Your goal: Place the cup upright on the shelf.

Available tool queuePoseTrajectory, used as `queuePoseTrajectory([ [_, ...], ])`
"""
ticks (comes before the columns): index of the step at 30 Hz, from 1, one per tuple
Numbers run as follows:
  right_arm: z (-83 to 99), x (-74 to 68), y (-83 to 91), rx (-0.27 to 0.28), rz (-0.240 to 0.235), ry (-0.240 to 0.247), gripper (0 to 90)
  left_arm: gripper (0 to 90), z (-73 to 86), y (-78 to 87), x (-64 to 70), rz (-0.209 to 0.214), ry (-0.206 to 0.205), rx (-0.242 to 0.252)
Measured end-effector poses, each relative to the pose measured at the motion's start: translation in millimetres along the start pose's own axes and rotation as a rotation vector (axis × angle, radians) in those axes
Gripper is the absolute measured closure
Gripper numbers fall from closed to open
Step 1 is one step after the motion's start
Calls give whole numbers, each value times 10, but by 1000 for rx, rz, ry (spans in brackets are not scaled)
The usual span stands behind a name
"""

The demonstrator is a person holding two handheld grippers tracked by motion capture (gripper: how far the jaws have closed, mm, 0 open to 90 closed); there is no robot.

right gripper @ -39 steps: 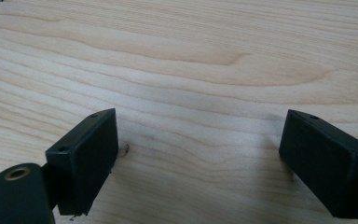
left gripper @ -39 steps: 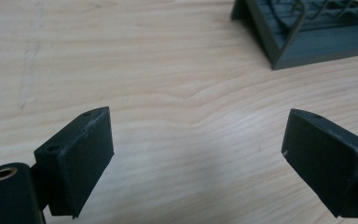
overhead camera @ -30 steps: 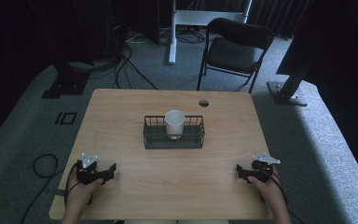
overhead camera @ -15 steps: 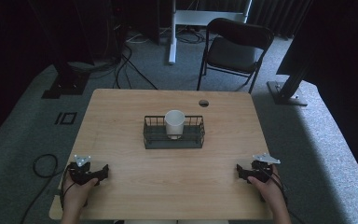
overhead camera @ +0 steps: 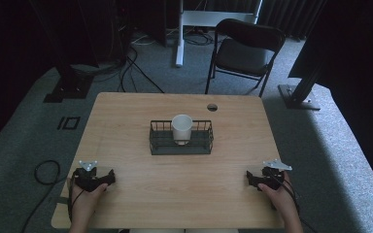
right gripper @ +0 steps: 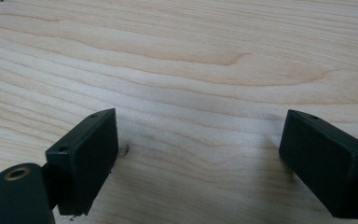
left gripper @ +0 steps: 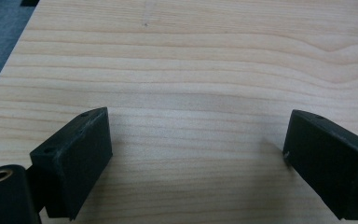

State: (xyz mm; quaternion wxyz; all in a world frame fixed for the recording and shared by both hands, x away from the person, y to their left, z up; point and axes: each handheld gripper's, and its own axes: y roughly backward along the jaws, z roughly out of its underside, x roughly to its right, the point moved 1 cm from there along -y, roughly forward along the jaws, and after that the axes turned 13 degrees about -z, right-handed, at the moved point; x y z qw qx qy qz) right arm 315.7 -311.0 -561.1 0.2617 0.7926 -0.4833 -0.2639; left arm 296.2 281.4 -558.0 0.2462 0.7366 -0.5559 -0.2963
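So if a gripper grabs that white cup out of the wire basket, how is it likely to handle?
The white cup looks like a thin-walled, probably light one, so a hard squeeze might dent it. It stands upright and taller than the wire basket, so a sideways push could tip it against the rim. It would likely lift straight up easily.

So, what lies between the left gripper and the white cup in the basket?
High view: bare table, then the wire basket wall, between left gripper and white cup.
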Motion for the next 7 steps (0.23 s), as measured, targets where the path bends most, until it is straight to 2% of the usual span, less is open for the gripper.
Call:
queuePoseTrajectory([
  [7, 0, 0, 0, 0, 0, 0, 112, 82, -8, -6, 16, -12, 14, -3],
])
